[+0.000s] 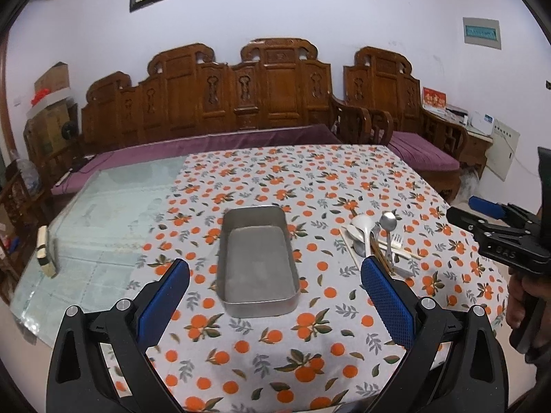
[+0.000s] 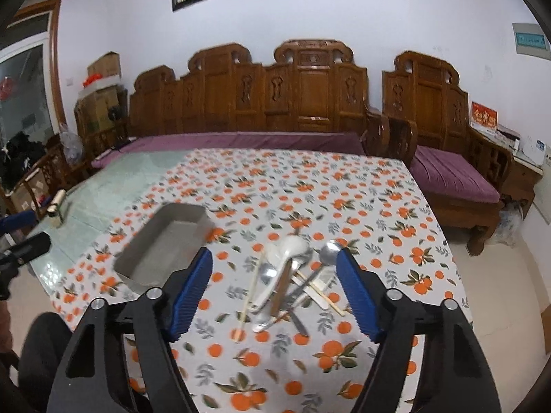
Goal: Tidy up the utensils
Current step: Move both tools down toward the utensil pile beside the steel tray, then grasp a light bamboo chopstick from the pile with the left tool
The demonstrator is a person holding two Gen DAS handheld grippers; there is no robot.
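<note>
An empty grey metal tray (image 1: 258, 261) sits on the orange-print tablecloth (image 1: 310, 179); it also shows in the right wrist view (image 2: 162, 244). A pile of utensils (image 2: 292, 282) lies to the tray's right: a white ceramic spoon (image 2: 292, 251), a metal spoon (image 2: 329, 253), chopsticks (image 2: 248, 296), a knife and a fork. The pile also shows in the left wrist view (image 1: 378, 241). My left gripper (image 1: 275, 275) is open and empty, hovering over the tray's near end. My right gripper (image 2: 275, 275) is open and empty, above the utensil pile.
The left part of the table is bare glass (image 1: 103, 227) with a small block (image 1: 46, 251) near its edge. A carved wooden sofa (image 1: 241, 103) with purple cushions stands behind the table. The right gripper's body (image 1: 499, 237) shows at the right in the left wrist view.
</note>
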